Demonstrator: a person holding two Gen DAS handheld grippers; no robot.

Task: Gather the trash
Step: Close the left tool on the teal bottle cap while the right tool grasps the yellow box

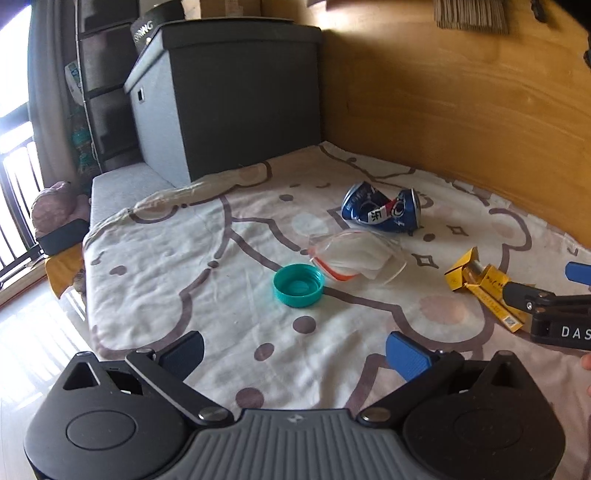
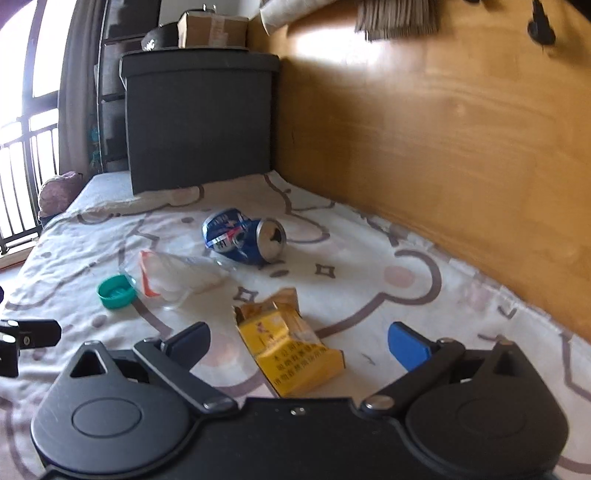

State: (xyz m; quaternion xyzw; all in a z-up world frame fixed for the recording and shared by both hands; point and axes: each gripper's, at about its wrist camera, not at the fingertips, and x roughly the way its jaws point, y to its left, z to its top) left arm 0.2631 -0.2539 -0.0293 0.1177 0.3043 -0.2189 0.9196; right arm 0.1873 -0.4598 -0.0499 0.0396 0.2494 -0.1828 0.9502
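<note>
Both grippers' jaws spread, empty; right gripper [image 1: 554, 295] reads "DAS"; box [image 1: 146, 27] "...NING".

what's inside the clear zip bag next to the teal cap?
The clear plastic zip bag with orange-red seal holds something white and folded, possibly tissue or a mask; glare hides detail. Teal plastic cap lies beside it, empty.

The right gripper [image 1: 576, 280] is cut off by the left wrist view's right edge. In the right wrist view, the yellow carton [image 2: 291, 350] has its near end hidden behind the gripper body; its print is too blurred to read.
</note>
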